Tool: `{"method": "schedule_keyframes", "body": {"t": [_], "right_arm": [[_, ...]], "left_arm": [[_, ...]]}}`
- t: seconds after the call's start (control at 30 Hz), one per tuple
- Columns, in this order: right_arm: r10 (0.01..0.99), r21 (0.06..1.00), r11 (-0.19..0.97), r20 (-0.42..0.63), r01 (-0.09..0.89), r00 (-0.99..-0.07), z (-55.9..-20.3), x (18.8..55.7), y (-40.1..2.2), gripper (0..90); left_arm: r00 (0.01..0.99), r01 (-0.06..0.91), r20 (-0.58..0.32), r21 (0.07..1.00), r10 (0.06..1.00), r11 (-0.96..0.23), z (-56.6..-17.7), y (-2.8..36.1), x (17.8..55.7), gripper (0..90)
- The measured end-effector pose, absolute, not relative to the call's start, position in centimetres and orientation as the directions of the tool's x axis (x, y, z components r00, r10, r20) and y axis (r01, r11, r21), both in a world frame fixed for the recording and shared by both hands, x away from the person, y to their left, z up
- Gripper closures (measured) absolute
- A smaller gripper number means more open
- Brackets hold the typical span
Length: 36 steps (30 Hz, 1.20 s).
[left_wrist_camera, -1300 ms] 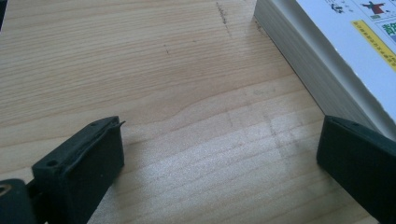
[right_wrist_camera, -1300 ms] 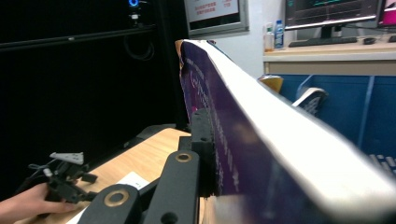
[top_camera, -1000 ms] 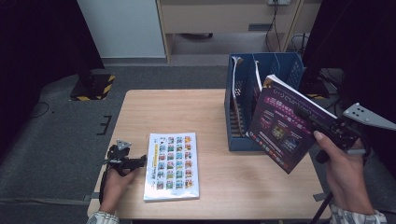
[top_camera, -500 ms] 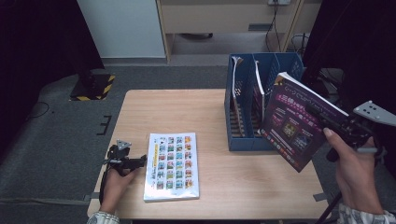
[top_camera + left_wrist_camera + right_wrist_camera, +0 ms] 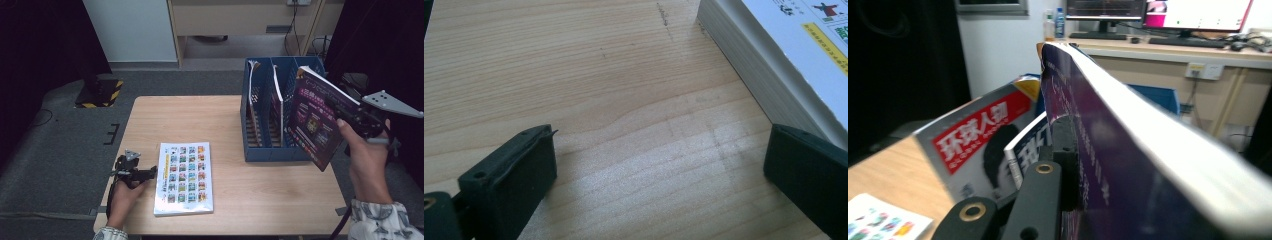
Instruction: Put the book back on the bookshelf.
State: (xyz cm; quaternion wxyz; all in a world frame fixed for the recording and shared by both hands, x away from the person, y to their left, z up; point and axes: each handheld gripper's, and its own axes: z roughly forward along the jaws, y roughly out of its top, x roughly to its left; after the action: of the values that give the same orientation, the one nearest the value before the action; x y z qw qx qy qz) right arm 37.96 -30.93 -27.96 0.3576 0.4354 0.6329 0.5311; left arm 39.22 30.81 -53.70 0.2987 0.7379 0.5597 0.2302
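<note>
My right gripper (image 5: 353, 116) is shut on a thick purple-covered book (image 5: 316, 119), held tilted in the air in front of the rightmost slot of the blue file rack (image 5: 270, 150). In the right gripper view the purple-covered book (image 5: 1128, 150) runs past one black jaw pressed on its cover. A white book with a grid of coloured pictures (image 5: 184, 177) lies flat on the wooden table (image 5: 200, 117). My left gripper (image 5: 148, 174) rests on the table at that book's left edge, open. In the left gripper view the white book (image 5: 784, 55) lies beside the right jaw, with bare wood between the jaws.
Two magazines (image 5: 276, 102) stand in the blue rack's left and middle slots; their covers (image 5: 983, 145) show in the right gripper view. Behind the table are grey floor, a wooden desk (image 5: 250, 20) and a yellow-black striped block (image 5: 100, 92). Dark curtains flank both sides.
My right hand has carried the purple book to the right and slightly up, turning it more upright beside the rack. The left gripper and the white book have not moved.
</note>
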Motion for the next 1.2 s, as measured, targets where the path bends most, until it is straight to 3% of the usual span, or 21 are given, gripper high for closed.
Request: {"method": "schedule_keyframes", "body": {"t": [0.6,1.2], "right_arm": [[0.973,0.984,0.040,0.000,0.171,-0.230,-28.9,44.0,-28.0,84.1],[0.979,0.986,0.009,0.025,0.164,-0.200,-30.7,49.3,-25.5,84.0]], "left_arm": [[0.267,0.689,0.006,0.698,0.964,-0.195,-53.7,30.8,39.2,0.0],[0.267,0.688,0.006,0.699,0.964,-0.195,-53.7,30.8,39.3,0.0]]}}
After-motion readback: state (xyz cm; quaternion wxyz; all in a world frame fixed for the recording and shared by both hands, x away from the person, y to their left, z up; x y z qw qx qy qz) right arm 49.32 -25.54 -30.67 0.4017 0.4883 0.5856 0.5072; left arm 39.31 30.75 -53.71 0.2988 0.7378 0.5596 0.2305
